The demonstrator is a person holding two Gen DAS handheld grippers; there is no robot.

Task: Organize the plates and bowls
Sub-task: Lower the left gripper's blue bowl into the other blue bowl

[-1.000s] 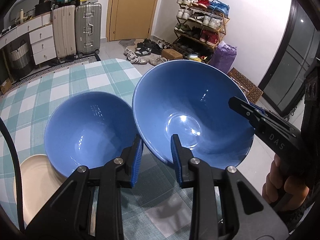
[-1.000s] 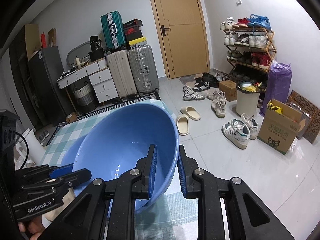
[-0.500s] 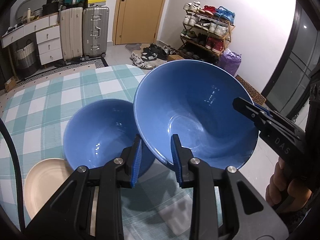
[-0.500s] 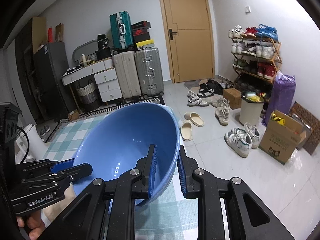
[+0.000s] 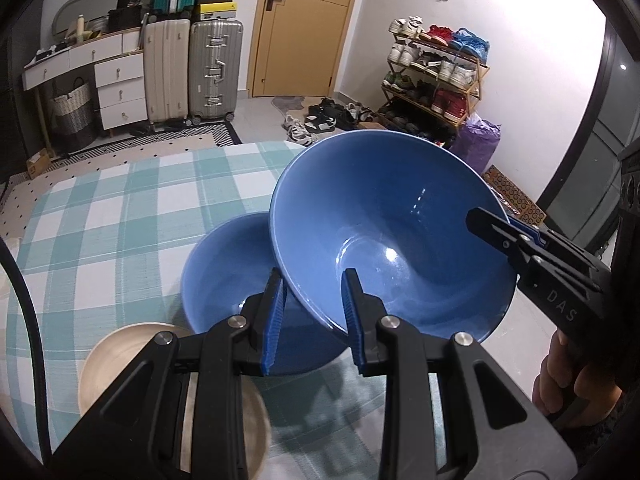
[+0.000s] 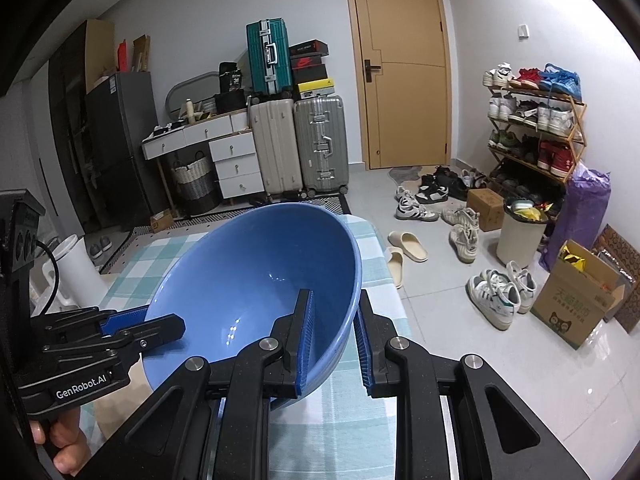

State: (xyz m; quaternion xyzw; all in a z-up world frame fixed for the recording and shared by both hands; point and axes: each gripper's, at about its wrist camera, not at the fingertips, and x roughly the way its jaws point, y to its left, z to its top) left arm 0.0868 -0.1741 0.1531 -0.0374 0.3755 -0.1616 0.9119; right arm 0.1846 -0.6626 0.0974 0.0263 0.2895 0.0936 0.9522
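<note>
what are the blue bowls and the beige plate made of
Held bowl and lower bowl: probably glazed ceramic, glossy, with sharp light glints; hard plastic possible. Plate: matte beige with faint concentric rings, perhaps unglazed stoneware or wood; hard to tell.

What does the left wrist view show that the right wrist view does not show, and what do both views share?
Only the left wrist view shows a second, smaller blue bowl resting on the checked tablecloth, and a round beige plate beside it.

Only the right wrist view shows a dark refrigerator and a white bin.

Both show the large blue bowl lifted, each hand-held gripper clamped on its rim: left, right.
</note>
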